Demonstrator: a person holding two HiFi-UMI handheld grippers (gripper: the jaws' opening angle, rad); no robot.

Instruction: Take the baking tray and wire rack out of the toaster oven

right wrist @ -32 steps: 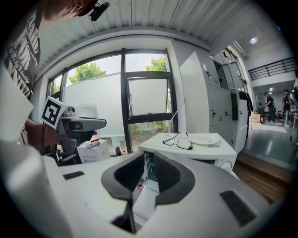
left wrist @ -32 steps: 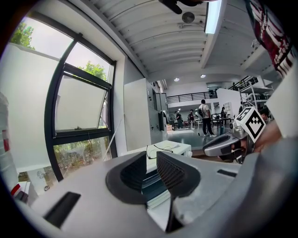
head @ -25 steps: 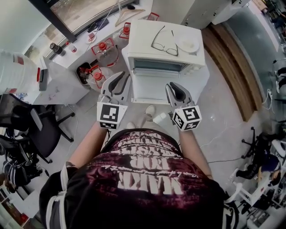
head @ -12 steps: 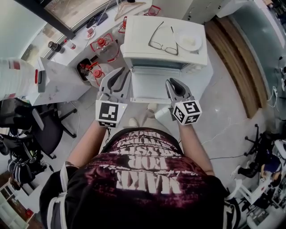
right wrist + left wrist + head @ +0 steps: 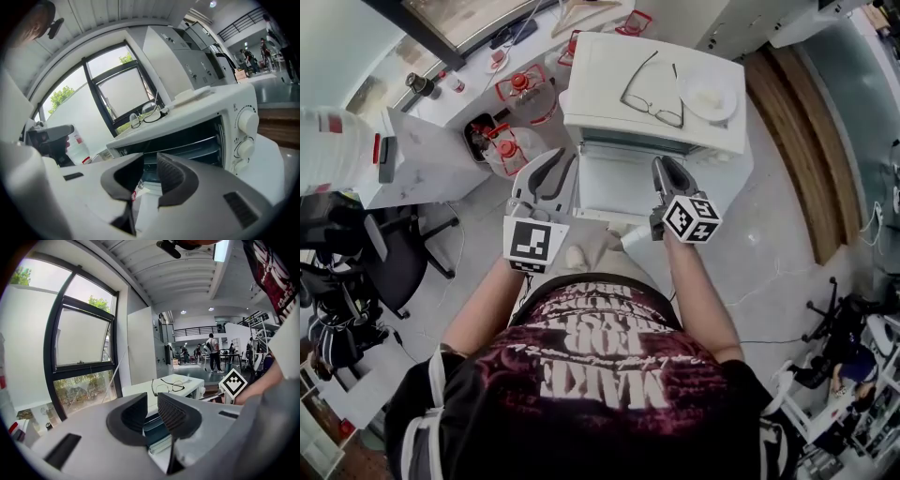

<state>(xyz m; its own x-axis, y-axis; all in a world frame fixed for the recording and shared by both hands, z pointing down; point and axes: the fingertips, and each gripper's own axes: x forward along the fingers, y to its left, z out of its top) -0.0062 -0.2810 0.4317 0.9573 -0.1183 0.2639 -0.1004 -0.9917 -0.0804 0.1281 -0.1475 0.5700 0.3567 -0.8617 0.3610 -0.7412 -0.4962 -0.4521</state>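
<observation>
The white toaster oven [image 5: 652,70] stands on a white table with its door [image 5: 614,183] folded down. In the right gripper view its dark cavity shows a wire rack [image 5: 197,143] across it. I cannot make out the baking tray apart from the rack. My left gripper [image 5: 562,161] hovers at the door's left edge, and my right gripper [image 5: 661,167] is over its right edge. Both gripper views show the left gripper [image 5: 152,404] and the right gripper [image 5: 150,166] with a narrow gap between the jaws and nothing in it.
Glasses [image 5: 652,89] and a small plate [image 5: 710,94] lie on top of the oven, whose knobs [image 5: 247,123] are at its right. Red-capped water bottles [image 5: 517,89] stand on the floor at the left, beside a white counter [image 5: 422,159] and an office chair [image 5: 375,272].
My right gripper has moved forward and down toward the open door and rolled about its own axis. The left gripper has crept forward a little.
</observation>
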